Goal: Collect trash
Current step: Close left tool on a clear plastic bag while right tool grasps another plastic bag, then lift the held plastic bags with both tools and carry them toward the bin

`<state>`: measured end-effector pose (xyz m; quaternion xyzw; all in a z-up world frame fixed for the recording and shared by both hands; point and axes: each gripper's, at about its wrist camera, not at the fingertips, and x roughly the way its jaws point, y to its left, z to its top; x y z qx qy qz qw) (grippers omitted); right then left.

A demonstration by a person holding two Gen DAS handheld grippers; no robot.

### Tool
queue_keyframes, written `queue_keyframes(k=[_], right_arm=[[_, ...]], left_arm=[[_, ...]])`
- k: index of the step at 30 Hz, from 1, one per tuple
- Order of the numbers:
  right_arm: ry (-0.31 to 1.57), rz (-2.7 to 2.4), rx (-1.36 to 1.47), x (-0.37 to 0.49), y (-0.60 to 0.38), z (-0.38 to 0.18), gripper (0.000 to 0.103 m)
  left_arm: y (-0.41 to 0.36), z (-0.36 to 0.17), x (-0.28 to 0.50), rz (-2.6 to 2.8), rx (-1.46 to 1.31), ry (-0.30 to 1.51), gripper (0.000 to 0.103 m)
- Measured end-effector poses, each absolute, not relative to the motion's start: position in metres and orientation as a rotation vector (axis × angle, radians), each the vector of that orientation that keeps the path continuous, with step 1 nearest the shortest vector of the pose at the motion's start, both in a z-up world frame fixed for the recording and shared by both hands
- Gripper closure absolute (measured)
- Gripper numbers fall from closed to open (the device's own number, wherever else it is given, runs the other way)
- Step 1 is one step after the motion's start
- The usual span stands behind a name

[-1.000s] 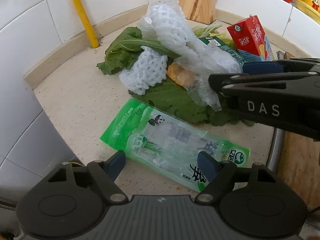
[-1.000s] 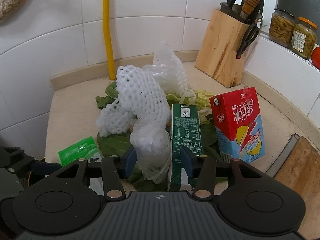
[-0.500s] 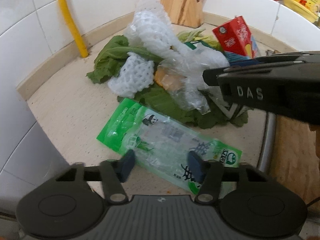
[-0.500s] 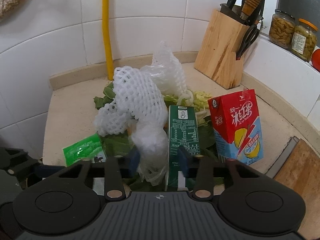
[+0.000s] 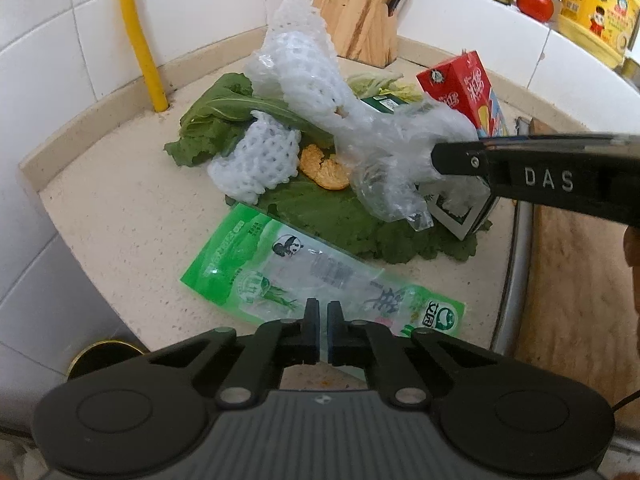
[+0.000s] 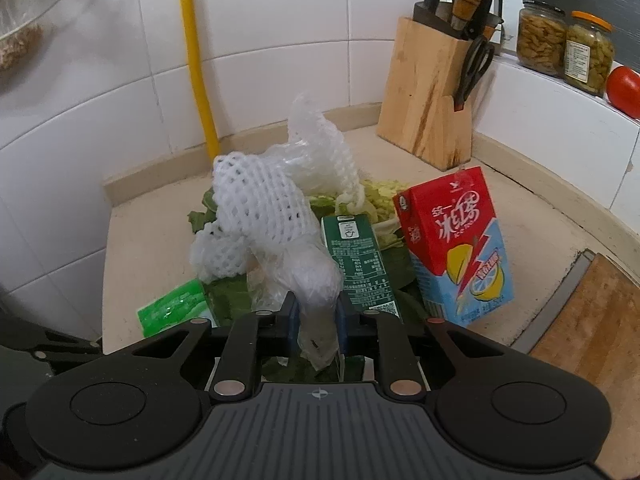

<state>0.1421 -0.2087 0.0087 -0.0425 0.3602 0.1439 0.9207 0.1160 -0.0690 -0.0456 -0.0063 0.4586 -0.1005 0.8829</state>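
Left gripper [image 5: 323, 312]: fingers together, near edge of the flat green-and-clear plastic packet with a panda print [image 5: 320, 276] pinched between the pads; the packet lies on the pale speckled stone counter [image 5: 120, 216], just in front of the trash pile.

Right gripper [image 6: 317, 314]: jaws closing, blue pads on either side of a crumpled clear plastic bag [image 6: 308, 280]; the pads press the bag, which bulges above them and hangs below; seen from the left wrist, the gripper reaches into the pile from the right.

Outward from the bag: white foam fruit net [image 6: 260, 208] draped over it, touching; second net [image 5: 260, 156] low on the left; dark green drink carton [image 6: 360, 264] upright just beside the right pad; red-and-blue iced-tea carton [image 6: 456, 240] upright to its right; wilted green leaves [image 5: 340, 220] beneath everything; orange peel scrap [image 5: 324, 166] on the leaves.

Behind: wooden knife block [image 6: 428, 96] in the corner; yellow pipe [image 6: 196, 60] against white tiles; wooden cutting board [image 6: 588, 320] at right.
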Motion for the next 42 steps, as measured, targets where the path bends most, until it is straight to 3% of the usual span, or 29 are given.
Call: queue_keyframes(k=[3, 5, 7, 9, 15, 18, 20, 21, 27, 29, 30, 31, 32, 33, 35, 42], right_arm=[[0.742, 0.294, -0.084, 0.143, -0.21, 0.008, 0.079], [0.745, 0.295, -0.082, 0.144, -0.209, 0.007, 0.079], [0.743, 0.295, -0.084, 0.143, -0.209, 0.008, 0.079], [0.737, 0.294, -0.083, 0.142, -0.211, 0.01, 0.079], [0.749, 0.297, -0.095, 0.142, -0.215, 0.006, 0.075], [0.74, 0.295, -0.111, 0.141, -0.213, 0.007, 0.063], [0.729, 0.296, -0.112, 0.142, -0.212, 0.007, 0.043], [0.726, 0.3, -0.114, 0.142, -0.211, 0.007, 0.041], [0.731, 0.318, -0.111, 0.145, -0.21, 0.005, 0.042], [0.745, 0.324, -0.113, 0.145, -0.21, 0.004, 0.047], [0.751, 0.327, -0.109, 0.145, -0.211, 0.003, 0.048], [0.757, 0.328, -0.106, 0.145, -0.212, 0.002, 0.052], [0.76, 0.329, -0.105, 0.145, -0.212, 0.001, 0.059], [0.757, 0.327, -0.109, 0.144, -0.212, 0.001, 0.063], [0.756, 0.322, -0.109, 0.144, -0.212, 0.003, 0.081], [0.746, 0.294, -0.095, 0.139, -0.216, 0.014, 0.086]], left_arm=[[-0.064, -0.046, 0.122, -0.212, -0.055, 0.983, 0.095], [-0.061, -0.045, 0.122, -0.233, -0.086, 1.0, 0.079], [-0.055, -0.043, 0.12, -0.247, -0.123, 0.998, 0.044], [-0.048, -0.043, 0.12, -0.236, -0.171, 0.984, 0.039], [-0.04, -0.029, 0.128, -0.218, -0.195, 0.935, 0.039], [-0.034, -0.014, 0.135, -0.215, -0.196, 0.87, 0.039], [-0.031, -0.004, 0.143, -0.216, -0.199, 0.825, 0.039], [-0.031, 0.002, 0.147, -0.222, -0.202, 0.801, 0.039], [-0.051, 0.017, 0.186, -0.25, -0.165, 0.725, 0.039], [-0.058, 0.014, 0.2, -0.25, -0.17, 0.743, 0.041], [-0.061, 0.012, 0.207, -0.247, -0.171, 0.749, 0.051], [-0.065, 0.008, 0.213, -0.238, -0.162, 0.768, 0.076], [-0.068, 0.004, 0.217, -0.225, -0.15, 0.803, 0.089], [-0.069, 0.002, 0.22, -0.218, -0.147, 0.837, 0.093], [-0.065, 0.0, 0.216, -0.215, -0.169, 0.84, 0.093], [-0.056, 0.02, 0.191, -0.234, -0.142, 0.784, 0.093]])
